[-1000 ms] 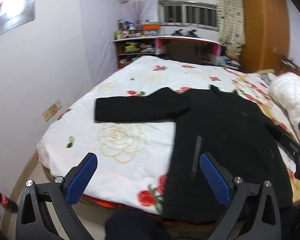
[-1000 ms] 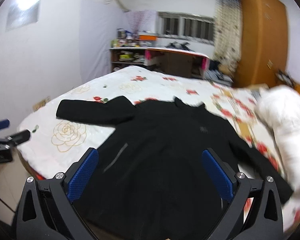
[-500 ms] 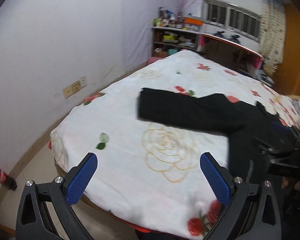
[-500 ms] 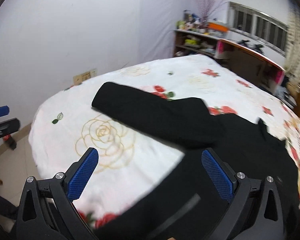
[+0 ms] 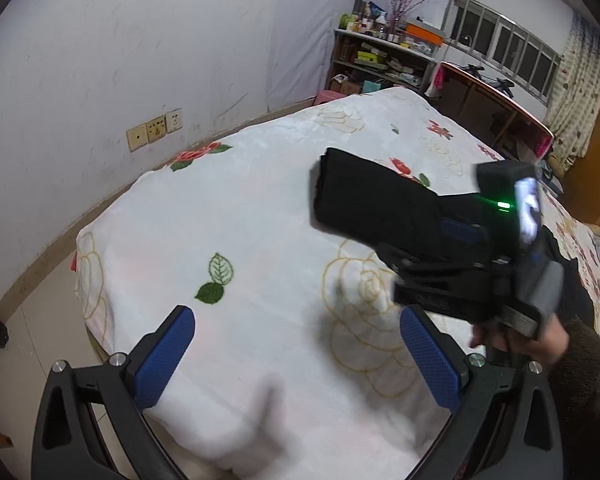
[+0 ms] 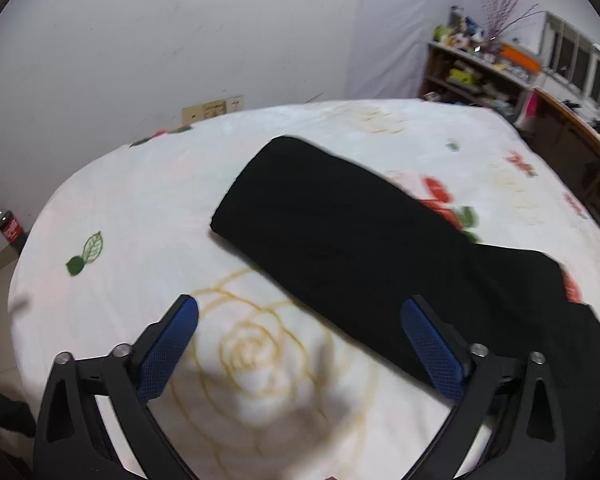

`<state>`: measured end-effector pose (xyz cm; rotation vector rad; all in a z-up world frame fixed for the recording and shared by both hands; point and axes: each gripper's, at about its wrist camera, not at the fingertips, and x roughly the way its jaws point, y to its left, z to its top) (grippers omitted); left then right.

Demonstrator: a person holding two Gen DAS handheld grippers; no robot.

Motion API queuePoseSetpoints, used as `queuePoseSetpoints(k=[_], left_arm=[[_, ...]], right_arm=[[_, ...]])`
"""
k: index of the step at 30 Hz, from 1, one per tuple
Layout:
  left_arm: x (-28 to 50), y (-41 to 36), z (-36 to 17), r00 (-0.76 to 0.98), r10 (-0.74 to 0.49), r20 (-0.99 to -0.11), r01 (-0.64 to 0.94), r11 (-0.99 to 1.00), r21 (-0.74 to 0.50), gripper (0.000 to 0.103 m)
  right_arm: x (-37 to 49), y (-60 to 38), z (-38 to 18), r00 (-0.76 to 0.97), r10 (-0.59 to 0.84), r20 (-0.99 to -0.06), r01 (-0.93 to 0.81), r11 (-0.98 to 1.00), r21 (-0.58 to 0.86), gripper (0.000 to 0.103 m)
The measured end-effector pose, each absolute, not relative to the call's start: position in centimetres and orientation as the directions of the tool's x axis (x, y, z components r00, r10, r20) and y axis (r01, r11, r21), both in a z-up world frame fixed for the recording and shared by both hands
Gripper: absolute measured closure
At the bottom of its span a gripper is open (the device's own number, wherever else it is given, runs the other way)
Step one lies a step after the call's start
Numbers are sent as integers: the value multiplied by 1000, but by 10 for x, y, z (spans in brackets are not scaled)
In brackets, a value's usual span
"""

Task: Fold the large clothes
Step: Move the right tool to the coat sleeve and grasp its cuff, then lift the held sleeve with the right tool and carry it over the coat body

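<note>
A large black coat lies flat on the bed; its left sleeve [image 6: 340,224] stretches out over the white floral bedspread [image 6: 140,200], and the cuff also shows in the left wrist view [image 5: 352,192]. My right gripper [image 6: 300,344] is open and empty, low over the bedspread just short of the sleeve. My left gripper [image 5: 296,356] is open and empty above the bed's near corner. The right gripper's body [image 5: 500,248], held in a hand, covers part of the sleeve in the left wrist view.
A white wall with sockets [image 5: 154,132] runs along the bed's left side. A cola bottle [image 6: 8,228] stands on the floor by it. Cluttered shelves [image 5: 384,60] and a desk [image 5: 496,112] stand beyond the bed's far end.
Both grippers have swung left and closer to the bed, from facing the coat's body to facing its outstretched sleeve. The right gripper has dropped low near the sleeve. Both stay open.
</note>
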<state>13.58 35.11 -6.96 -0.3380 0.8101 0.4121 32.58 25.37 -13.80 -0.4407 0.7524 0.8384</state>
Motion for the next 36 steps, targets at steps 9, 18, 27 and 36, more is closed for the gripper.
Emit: queuePoseSetpoints(k=[9, 18, 27, 36], left_arm=[[149, 369, -90, 600, 209, -773, -484, 863, -142, 0], [158, 374, -100, 587, 194, -786, -498, 852, -162, 0], [169, 363, -94, 606, 147, -782, -480, 851, -212, 0], [195, 318, -60, 670, 109, -735, -398, 888, -231, 0]], right_arm=[[339, 301, -168, 403, 513, -758, -839, 538, -83, 28], [348, 323, -170, 510, 473, -719, -794, 581, -181, 52], [360, 286, -123, 530, 531, -661, -753, 654, -78, 76], [371, 169, -21, 665, 547, -509, -604, 795, 66, 81]])
